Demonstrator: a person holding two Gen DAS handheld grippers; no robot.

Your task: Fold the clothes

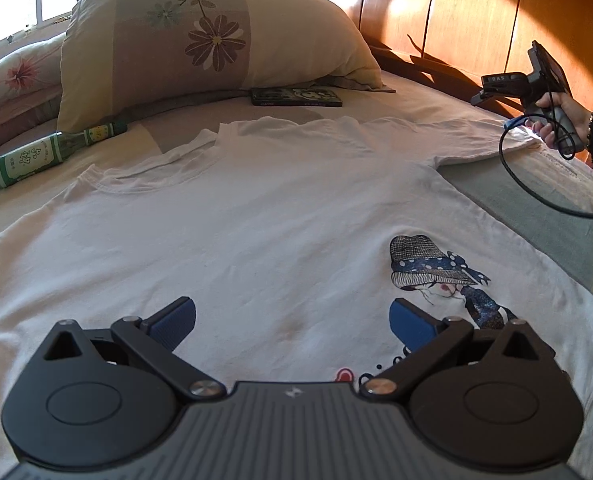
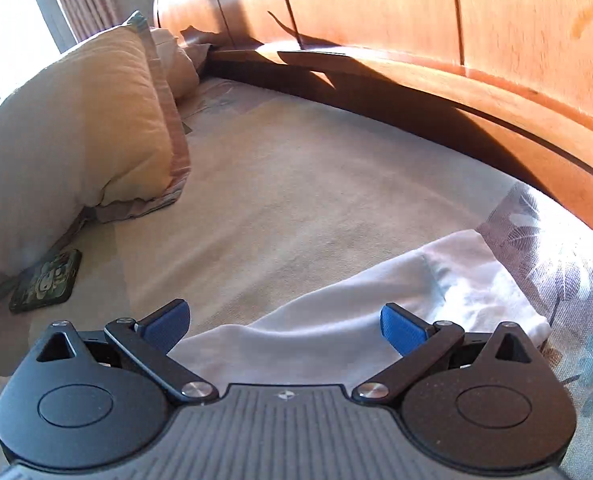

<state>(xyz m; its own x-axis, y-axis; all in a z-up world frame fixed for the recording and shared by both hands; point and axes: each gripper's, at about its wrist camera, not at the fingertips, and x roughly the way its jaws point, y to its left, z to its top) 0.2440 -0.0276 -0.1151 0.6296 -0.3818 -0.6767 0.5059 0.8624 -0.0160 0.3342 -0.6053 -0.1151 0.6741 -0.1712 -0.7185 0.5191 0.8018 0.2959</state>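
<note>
A white T-shirt (image 1: 256, 216) lies spread flat on the bed, with a printed girl in a hat (image 1: 436, 268) near its lower right. My left gripper (image 1: 292, 320) hovers open over the shirt's lower part, nothing between its blue pads. In the left wrist view the right gripper (image 1: 492, 94) is held by a hand (image 1: 552, 116) above the shirt's far right sleeve (image 1: 488, 136). My right gripper (image 2: 284, 326) is open just above that white sleeve (image 2: 376, 300), not closed on the cloth.
A big flowered pillow (image 1: 200, 40) lies at the head of the bed. A green glass bottle (image 1: 52, 152) lies left of the shirt's collar. A dark flat case (image 1: 296, 97) sits beyond the collar. The wooden headboard (image 2: 416, 32) runs along the right. A black cable (image 1: 536, 192) hangs from the right gripper.
</note>
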